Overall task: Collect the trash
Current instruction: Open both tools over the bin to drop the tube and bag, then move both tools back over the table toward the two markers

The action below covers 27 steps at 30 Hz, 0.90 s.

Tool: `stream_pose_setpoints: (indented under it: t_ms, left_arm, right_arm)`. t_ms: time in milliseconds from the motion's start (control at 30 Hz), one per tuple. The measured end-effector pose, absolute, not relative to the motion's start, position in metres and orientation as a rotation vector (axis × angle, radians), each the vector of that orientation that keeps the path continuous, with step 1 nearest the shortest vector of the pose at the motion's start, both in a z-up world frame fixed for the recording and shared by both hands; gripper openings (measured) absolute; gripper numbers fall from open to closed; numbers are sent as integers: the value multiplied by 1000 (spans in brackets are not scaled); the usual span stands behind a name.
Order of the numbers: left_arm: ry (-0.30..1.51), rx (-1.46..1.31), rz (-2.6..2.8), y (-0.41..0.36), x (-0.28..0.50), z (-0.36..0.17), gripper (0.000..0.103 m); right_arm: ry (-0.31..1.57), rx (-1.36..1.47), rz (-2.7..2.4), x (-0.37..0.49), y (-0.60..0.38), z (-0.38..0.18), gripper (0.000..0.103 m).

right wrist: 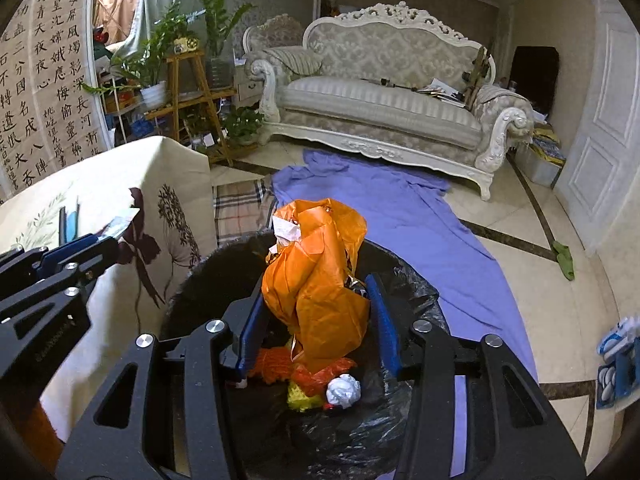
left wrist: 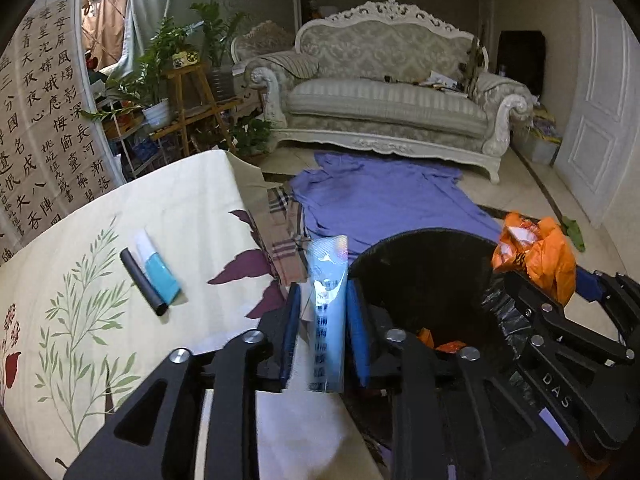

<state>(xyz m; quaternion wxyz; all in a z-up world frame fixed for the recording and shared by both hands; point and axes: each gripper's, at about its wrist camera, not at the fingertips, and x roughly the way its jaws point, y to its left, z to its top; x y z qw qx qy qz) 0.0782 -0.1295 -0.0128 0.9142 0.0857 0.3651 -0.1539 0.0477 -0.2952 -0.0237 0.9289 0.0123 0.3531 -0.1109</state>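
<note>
My left gripper is shut on a flat light-blue wrapper and holds it upright at the table edge, just left of the black-lined trash bin. My right gripper is shut on a crumpled orange plastic bag and holds it over the bin's mouth. The bag also shows in the left wrist view. Orange and yellow scraps and a white paper ball lie inside the bin. A black tube and a white-and-teal packet lie on the table.
The table wears a cream floral cloth. A purple sheet and a plaid cloth lie on the tiled floor before the ornate sofa. Plant stands are at the left. A green rag and blue-white items lie at the right.
</note>
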Motion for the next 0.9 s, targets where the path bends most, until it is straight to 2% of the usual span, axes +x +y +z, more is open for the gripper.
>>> stream_pose_setpoints:
  t_ms: [67, 233, 433, 900]
  left_arm:
    - [755, 171, -309, -129, 80, -15, 46]
    - [765, 160, -286, -122, 79, -18, 54]
    - [772, 148, -240, -109, 76, -16, 58]
    - [855, 69, -54, -33, 90, -24, 58]
  right_arm:
    - [721, 34, -233, 47, -297, -25, 58]
    - [725, 50, -243, 47, -301, -27, 58]
    - [722, 60, -222, 47, -288, -22, 58]
    - [751, 27, -49, 65, -219, -24, 58]
